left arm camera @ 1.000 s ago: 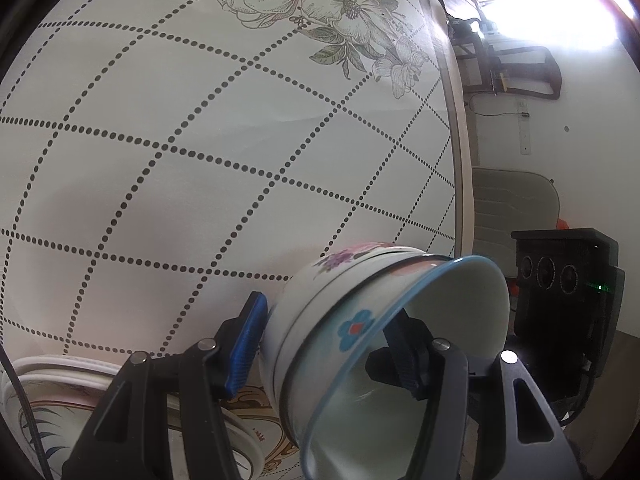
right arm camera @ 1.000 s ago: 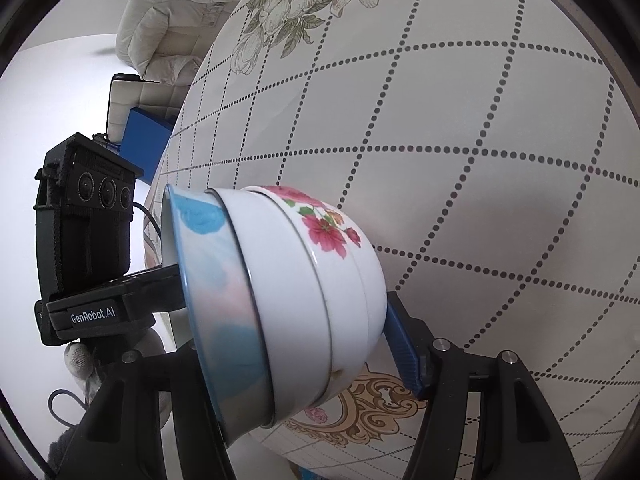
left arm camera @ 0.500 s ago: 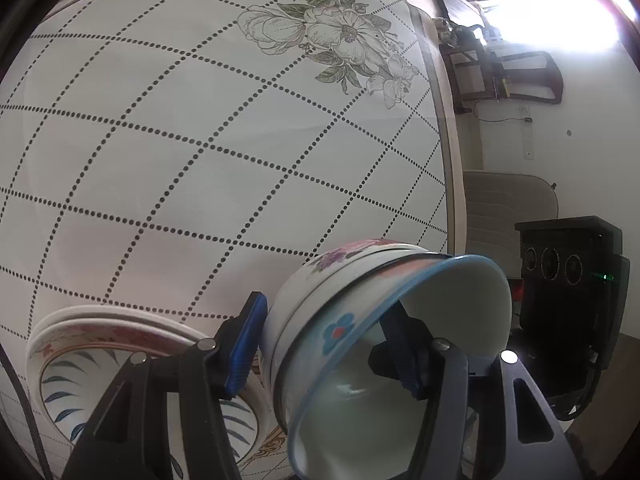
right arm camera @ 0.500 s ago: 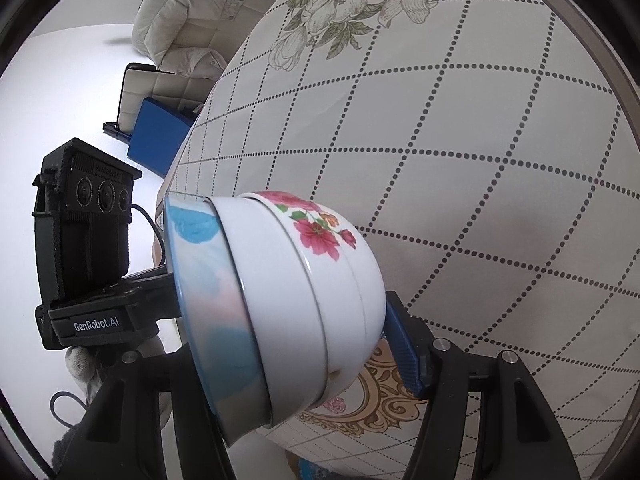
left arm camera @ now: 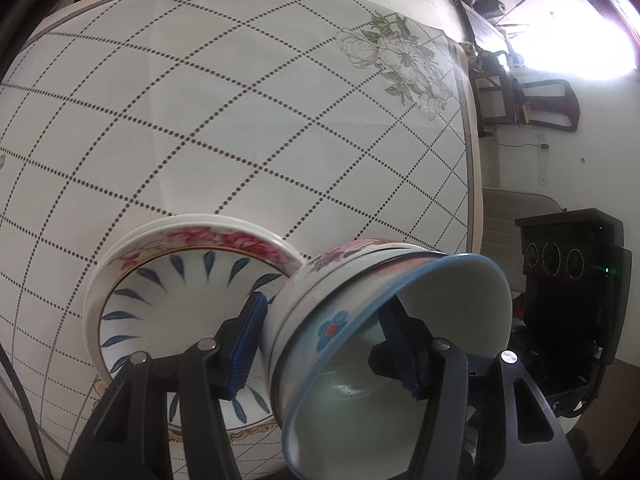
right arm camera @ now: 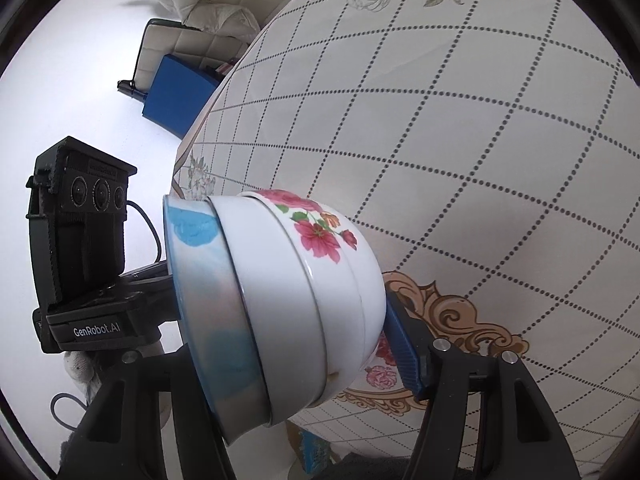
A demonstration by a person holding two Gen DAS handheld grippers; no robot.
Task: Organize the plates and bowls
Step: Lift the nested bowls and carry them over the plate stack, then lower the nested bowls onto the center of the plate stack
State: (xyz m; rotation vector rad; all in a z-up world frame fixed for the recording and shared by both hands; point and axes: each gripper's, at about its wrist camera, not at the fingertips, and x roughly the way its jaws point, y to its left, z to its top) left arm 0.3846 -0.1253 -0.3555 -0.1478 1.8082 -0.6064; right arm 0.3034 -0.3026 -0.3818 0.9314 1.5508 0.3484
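A stack of nested bowls (left arm camera: 360, 292) lies on its side in the air above the table, held from both sides. The innermost has a blue rim, the outermost pink flowers (right arm camera: 320, 236). My left gripper (left arm camera: 328, 332) is shut on it, one blue pad (left arm camera: 248, 336) on the base and the other finger inside the mouth. My right gripper (right arm camera: 288, 320) clamps the same stack (right arm camera: 288, 304), its blue pad (right arm camera: 400, 352) on the base and its other finger hidden behind the rim. A stack of plates (left arm camera: 180, 292) with pink-flowered rims and blue leaf marks sits on the table just left of the bowls.
The round table (left arm camera: 240, 100) wears a white cloth with dotted diamonds and flower prints. Dark chairs (left arm camera: 528, 100) stand past its far right edge. A cream armchair (right arm camera: 208, 8) and a blue box (right arm camera: 176, 96) stand on the floor beyond the table edge.
Both grippers have risen and drawn back with the bowls, so more of the table shows. The stack of plates has come fully into the left wrist view, beside the bowls.
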